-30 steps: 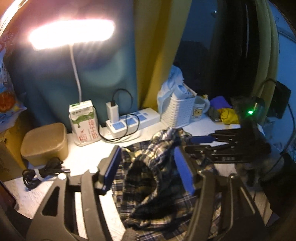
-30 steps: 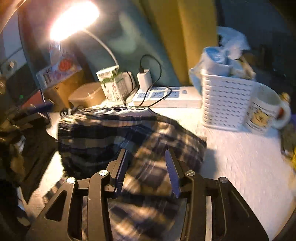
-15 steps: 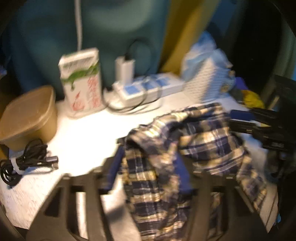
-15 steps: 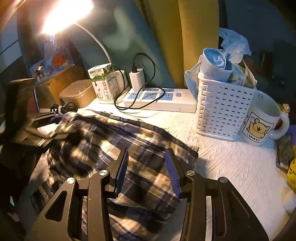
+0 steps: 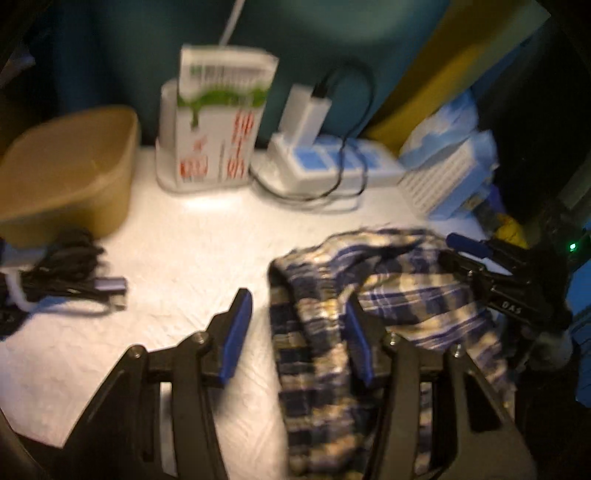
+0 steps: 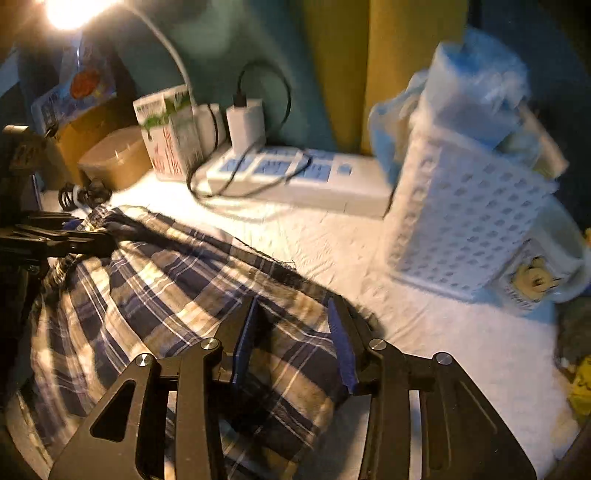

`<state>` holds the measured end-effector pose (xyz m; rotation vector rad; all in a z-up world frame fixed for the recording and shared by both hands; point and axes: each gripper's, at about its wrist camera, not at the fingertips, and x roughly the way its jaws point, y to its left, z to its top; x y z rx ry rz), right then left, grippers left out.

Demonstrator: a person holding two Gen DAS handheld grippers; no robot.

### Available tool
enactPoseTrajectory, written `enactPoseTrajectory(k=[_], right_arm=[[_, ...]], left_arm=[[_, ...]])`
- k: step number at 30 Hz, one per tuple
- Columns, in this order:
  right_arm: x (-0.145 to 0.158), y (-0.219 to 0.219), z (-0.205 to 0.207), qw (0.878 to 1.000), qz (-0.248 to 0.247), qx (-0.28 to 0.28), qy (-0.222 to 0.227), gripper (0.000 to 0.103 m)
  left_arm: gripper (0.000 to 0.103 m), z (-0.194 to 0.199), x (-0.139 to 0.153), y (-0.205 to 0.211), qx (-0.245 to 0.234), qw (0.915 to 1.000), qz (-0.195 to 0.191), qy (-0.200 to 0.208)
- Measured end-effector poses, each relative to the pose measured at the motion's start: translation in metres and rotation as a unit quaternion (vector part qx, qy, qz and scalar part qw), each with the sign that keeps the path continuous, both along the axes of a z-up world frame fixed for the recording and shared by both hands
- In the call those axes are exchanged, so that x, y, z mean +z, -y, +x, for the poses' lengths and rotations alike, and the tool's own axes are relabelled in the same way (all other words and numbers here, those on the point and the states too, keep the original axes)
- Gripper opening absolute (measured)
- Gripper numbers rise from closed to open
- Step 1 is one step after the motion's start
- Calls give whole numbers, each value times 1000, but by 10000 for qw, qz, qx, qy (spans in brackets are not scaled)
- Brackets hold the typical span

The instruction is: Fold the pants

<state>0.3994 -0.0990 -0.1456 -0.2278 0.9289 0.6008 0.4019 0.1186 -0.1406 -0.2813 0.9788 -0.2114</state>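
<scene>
The plaid pants (image 5: 402,295) lie bunched on the white table (image 5: 207,243). My left gripper (image 5: 297,332) hovers low over their left edge. Its jaws are opening; a fold of cloth lies between them against the right pad (image 5: 356,347), and bare table shows beside the left pad. In the right wrist view the pants (image 6: 159,288) spread out to the left, and my right gripper (image 6: 291,339) straddles a raised fold, jaws apart and closing slightly, with the pads not seen pressing. The left gripper (image 6: 92,236) reaches the waistband at far left. The right gripper (image 5: 448,249) shows over the pants' right side.
Along the back stand a brown container (image 5: 66,166), a milk carton (image 5: 218,122), a power strip (image 5: 332,166) with a charger, and a white basket (image 6: 461,221) beside a mug (image 6: 546,273). A coiled black cable (image 5: 62,273) lies at left. A lamp (image 6: 70,11) glares above.
The left gripper dropped toward the table and shifted left to the cloth's edge, jaws narrower than a second ago. The bunched cloth sank lower. The right gripper edged toward the basket.
</scene>
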Motion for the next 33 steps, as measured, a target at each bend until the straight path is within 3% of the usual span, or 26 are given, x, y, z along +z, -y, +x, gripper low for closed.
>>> enactPoseTrajectory(k=[6, 10, 14, 16, 21, 24, 29, 33], right_arm=[[25, 1, -59, 9983, 323, 471, -101, 42], [8, -11, -101, 9961, -69, 850, -238, 42], [-13, 2, -118, 9958, -306, 753, -425, 42], [-14, 13, -126, 9961, -270, 727, -427, 42], [-9, 37, -138, 9955, -451, 723, -406, 42], [1, 48, -143, 9962, -521, 589, -386, 42], [32, 42, -149, 9985, 93, 527, -78, 42], [29, 15, -146, 9978, 399, 527, -98, 42]], left_arm=[[52, -36, 38, -4, 139, 9987, 108, 474], [52, -45, 18, 5, -10, 9998, 62, 170], [52, -48, -24, 11, -7, 9990, -142, -430], [52, -49, -33, 4, 70, 9983, -359, -463], [52, -59, -27, 3, 161, 9987, -195, -441], [52, -69, -7, 10, 111, 9995, -41, -288], [52, -79, 22, 18, 66, 10000, 60, 6], [52, -87, 26, 33, -51, 9999, -82, 34]])
